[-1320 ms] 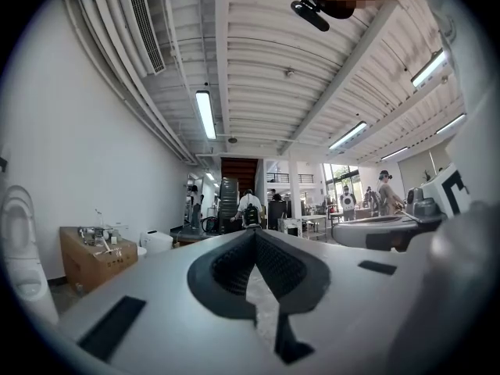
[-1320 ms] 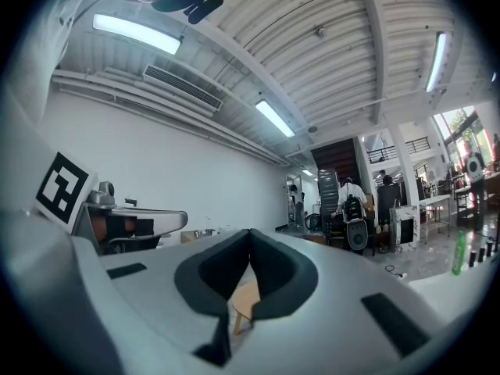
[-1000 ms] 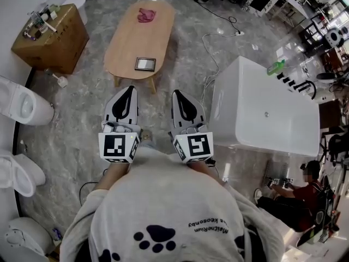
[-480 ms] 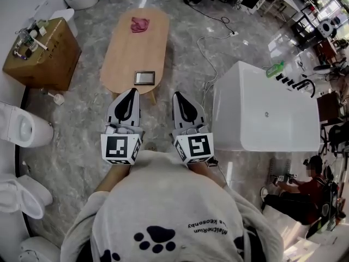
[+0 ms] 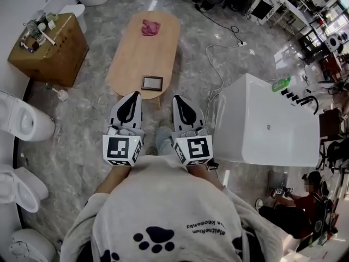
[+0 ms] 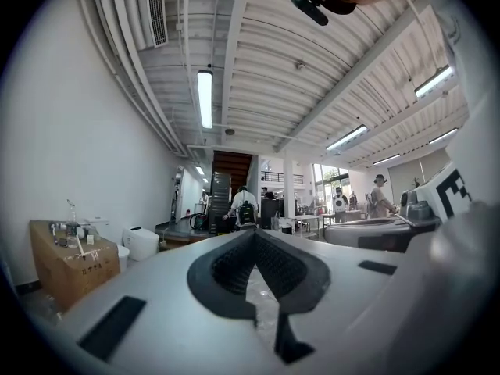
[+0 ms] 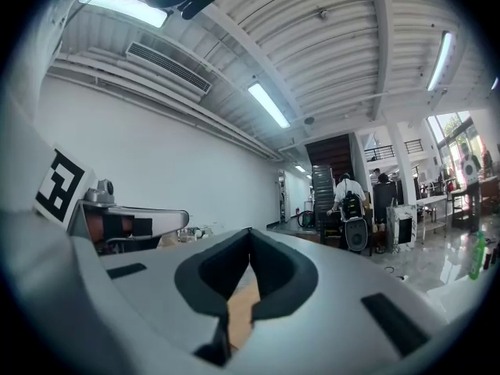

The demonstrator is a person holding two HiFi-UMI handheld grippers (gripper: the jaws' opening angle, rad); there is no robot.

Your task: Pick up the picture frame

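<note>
The small dark rectangular picture frame (image 5: 152,82) lies untouched on the near end of the oval wooden desk (image 5: 136,42), and the left tongs (image 5: 132,98) and right tongs (image 5: 180,101), both closed and empty, are not yet at it

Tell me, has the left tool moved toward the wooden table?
Yes. In the head view the left tool has advanced toward the wooden table: its tip now reaches the near end, closer to the picture frame.

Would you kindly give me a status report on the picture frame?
Left gripper, right gripper shut, empty. Dark picture frame flat on oval wooden table, untouched. Pink cloth at far end.
</note>
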